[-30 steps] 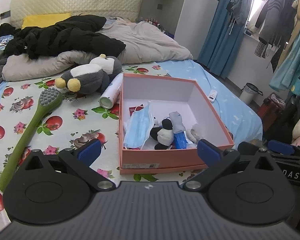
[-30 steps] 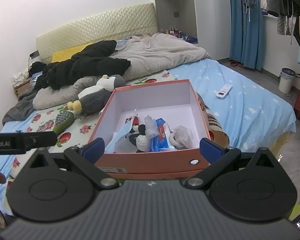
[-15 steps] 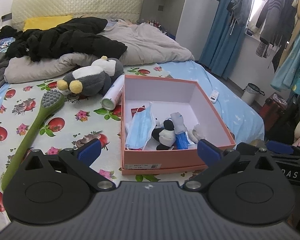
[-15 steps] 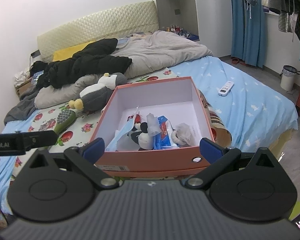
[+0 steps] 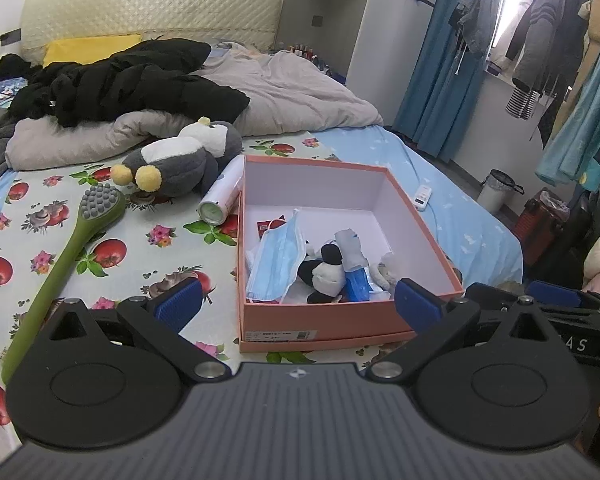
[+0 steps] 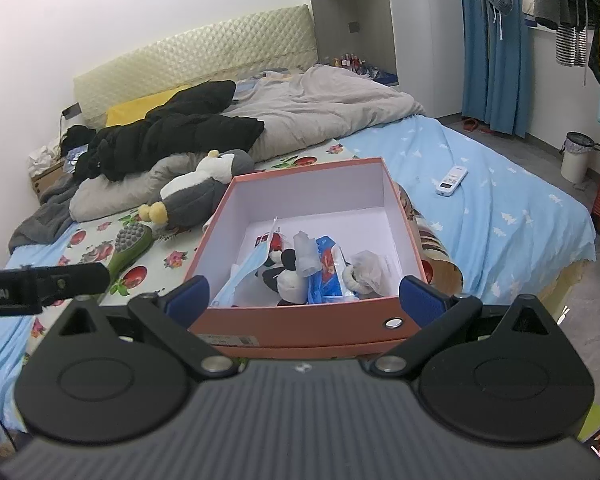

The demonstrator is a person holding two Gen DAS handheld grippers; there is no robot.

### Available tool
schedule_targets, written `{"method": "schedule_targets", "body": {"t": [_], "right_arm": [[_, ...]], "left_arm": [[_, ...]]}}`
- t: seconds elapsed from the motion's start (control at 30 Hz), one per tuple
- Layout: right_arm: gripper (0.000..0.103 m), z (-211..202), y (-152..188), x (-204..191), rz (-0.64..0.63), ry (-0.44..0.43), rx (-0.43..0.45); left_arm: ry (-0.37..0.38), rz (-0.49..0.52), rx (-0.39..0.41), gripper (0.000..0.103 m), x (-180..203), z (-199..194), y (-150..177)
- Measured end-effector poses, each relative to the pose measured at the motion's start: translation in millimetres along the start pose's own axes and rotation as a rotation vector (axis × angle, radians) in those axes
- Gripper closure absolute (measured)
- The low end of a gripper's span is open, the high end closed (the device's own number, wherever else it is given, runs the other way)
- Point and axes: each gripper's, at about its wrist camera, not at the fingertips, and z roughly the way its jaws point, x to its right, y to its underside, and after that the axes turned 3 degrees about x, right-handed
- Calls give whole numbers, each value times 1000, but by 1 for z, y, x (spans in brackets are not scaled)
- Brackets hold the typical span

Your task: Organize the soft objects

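Grey-and-white plush penguin with yellow pom-pom feet (image 5: 180, 162) lying on the fruit-print sheet just left of the open salmon-pink cardboard box (image 5: 340, 322), outside it; likely light, squashy and easy to pinch at the rounded belly, less so at the floppy head. Left gripper (image 5: 296, 304) and right gripper (image 6: 306, 294) both spread wide and empty, held short of the box's near wall. Compared with a second ago, only a slight creep closer; nothing on the bed shifted.
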Motion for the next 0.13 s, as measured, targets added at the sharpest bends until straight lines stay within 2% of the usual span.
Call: {"method": "schedule_targets", "body": {"t": [0.13], "right_arm": [[0,0,0,-1,-4,-4,-4]], "left_arm": [[-2,-5,-3,0,-1,0,0]]}}
